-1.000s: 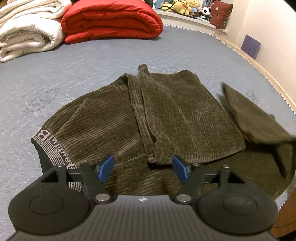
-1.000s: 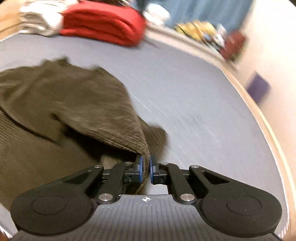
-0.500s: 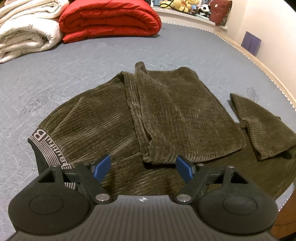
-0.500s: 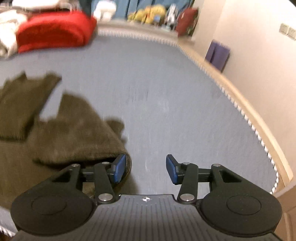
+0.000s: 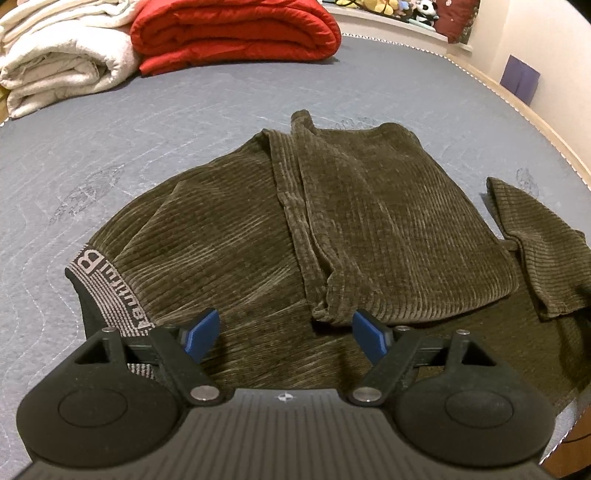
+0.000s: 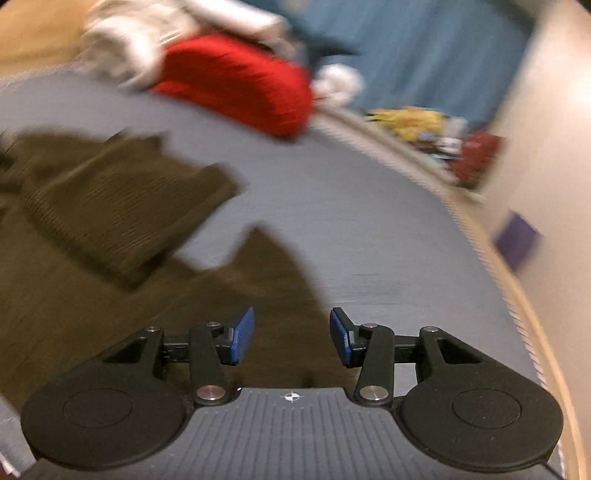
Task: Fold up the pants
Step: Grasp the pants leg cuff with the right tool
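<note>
Olive-brown corduroy, ribbed and soft-looking: the pants (image 5: pixel 229 236) lie spread across the grey quilted bed (image 5: pixel 147 122) in front of me. The grey waistband (image 5: pixel 107 291) with its lettering sits at the left, close to my left tongs (image 5: pixel 284 334). One leg (image 5: pixel 388 229) is doubled back over the body of the pants, its hem ending just ahead of the blue pads. A second flap of the same cloth (image 5: pixel 543 243) lies further right, near the edge of the bed.

My left tongs hang over the near part of the pants with the jaws spread wide and nothing pressed between the pads; the fabric I see in the gap lies below them.

My right tongs (image 6: pixel 291 336) stand about half apart, also gripping nothing. Through the gap I see the dark cloth of the pants (image 6: pixel 92 206) underneath, where it meets the bare grey bed (image 6: pixel 369 221). That view is smeared with blur, so the folds there are hard to make out.

At the far end of the bed rest a folded red quilt (image 5: pixel 236 33) and, just beside it on the left, a rolled white blanket (image 5: pixel 62 55). Stuffed toys (image 5: pixel 399 5) line the ledge behind them, and a purple sheet (image 5: pixel 519 78) hangs on the wall at the right.
</note>
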